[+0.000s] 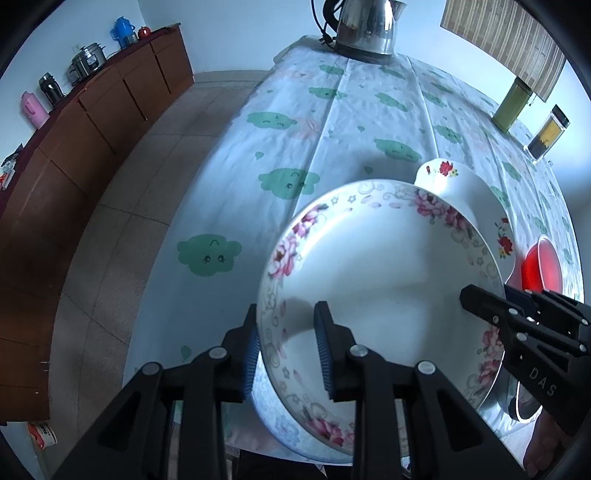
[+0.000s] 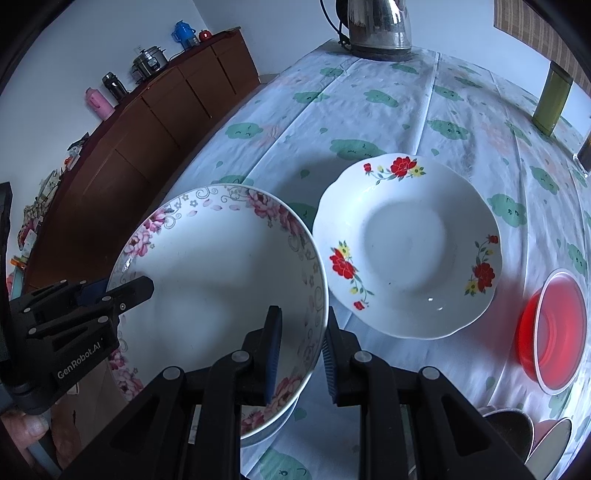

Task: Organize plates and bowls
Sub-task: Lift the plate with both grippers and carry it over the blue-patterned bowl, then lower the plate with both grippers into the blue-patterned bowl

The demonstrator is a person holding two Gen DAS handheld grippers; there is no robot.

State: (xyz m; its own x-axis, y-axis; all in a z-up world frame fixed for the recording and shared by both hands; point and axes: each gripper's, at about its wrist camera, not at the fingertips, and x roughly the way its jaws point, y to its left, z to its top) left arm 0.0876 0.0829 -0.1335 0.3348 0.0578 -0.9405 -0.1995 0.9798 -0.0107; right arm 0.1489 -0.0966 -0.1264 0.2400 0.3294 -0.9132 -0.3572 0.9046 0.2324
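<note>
A white bowl with pink flowers on its rim [image 1: 376,266] [image 2: 207,280] is held by both grippers at opposite sides, near the table's front edge. My left gripper [image 1: 288,350] is shut on its left rim, one finger inside and one outside. It also shows in the right wrist view, as the left gripper [image 2: 125,291]. My right gripper [image 2: 301,350] is shut on the right rim in the same way, and the left wrist view catches this right gripper [image 1: 491,306]. Just right of the bowl, a white plate with red flowers [image 2: 406,243] [image 1: 476,195] lies flat on the tablecloth.
A red plastic bowl [image 2: 554,328] [image 1: 543,266] lies at the right, with metal bowls [image 2: 509,428] nearer the front. A steel kettle [image 1: 365,29], a green tin [image 1: 511,107] and a clear jar [image 1: 546,136] stand at the far side. A brown sideboard [image 1: 92,122] lines the left wall.
</note>
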